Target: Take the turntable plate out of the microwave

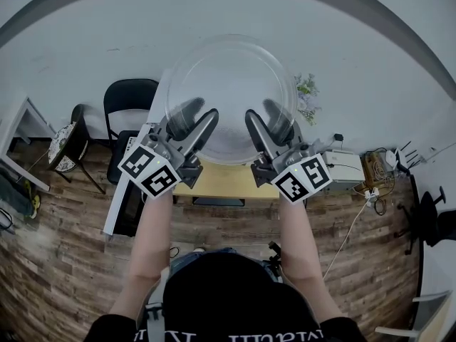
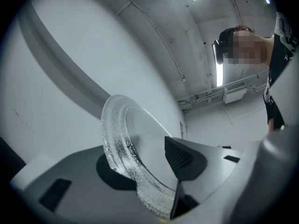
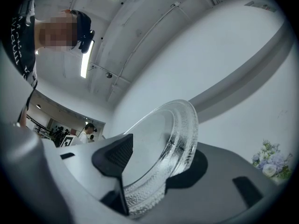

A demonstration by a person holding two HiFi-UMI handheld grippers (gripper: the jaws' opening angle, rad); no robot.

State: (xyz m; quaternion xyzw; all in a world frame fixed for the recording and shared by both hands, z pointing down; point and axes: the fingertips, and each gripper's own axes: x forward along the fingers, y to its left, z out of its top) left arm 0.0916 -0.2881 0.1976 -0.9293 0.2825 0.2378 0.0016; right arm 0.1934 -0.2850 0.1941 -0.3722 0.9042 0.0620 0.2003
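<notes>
The glass plate [image 1: 231, 77] is out in the open and held up in the air in front of the person, far above the floor, with the white wall behind it. It is carried by both claws at once. The left claw [image 1: 194, 123] pinches the near left part of the rim and the right claw [image 1: 265, 123] pinches the near right part. In the left gripper view the claw [image 2: 147, 167] has one pad on each face of the plate [image 2: 133, 139], with the thick pebbled rim caught between them. The right gripper view shows the same for that claw [image 3: 154, 171] on its side of the plate [image 3: 175, 129]. The plate is tilted, its far edge higher than the pinched edge. So the removal step looks done, and this seems to be the carrying stage. Below the claws lies a wooden worktop [image 1: 217, 180]. A dark box with a white panel [image 1: 128, 201] at its left may be the microwave, though I cannot be sure. The next move probably calls for bringing the plate down level onto a free surface. Both claws should move together so the glass neither twists nor slips, and should let go only once it rests flat.
</notes>
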